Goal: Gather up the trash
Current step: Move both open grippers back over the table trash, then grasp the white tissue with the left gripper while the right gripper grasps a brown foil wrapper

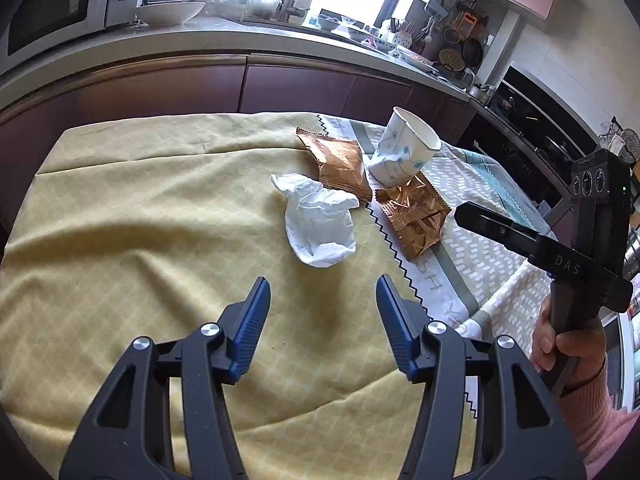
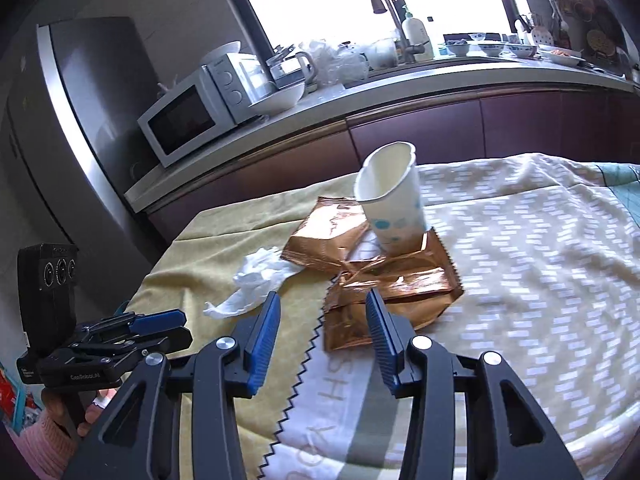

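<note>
A crumpled white tissue (image 1: 320, 220) (image 2: 260, 280) lies on the yellow cloth. To its right are two copper foil wrappers (image 1: 344, 164) (image 1: 416, 216), the nearer wrapper (image 2: 400, 284) and the farther one (image 2: 324, 236) overlapping. A dented white paper cup (image 1: 404, 152) (image 2: 394, 208) with blue dots stands on them, tilted. My left gripper (image 1: 323, 280) (image 2: 182, 326) is open just short of the tissue, with nothing between its fingers. My right gripper (image 2: 323, 294) (image 1: 464, 212) is open above the near edge of the nearer wrapper, gripping nothing.
The table carries a yellow cloth (image 1: 140, 220) and a white patterned cloth (image 2: 540, 280). Behind it runs a kitchen counter with a microwave (image 2: 180, 120), a bowl (image 1: 172, 12) and dishes. A fridge (image 2: 80, 120) stands at left. A hand in a pink sleeve (image 1: 568, 344) holds each gripper.
</note>
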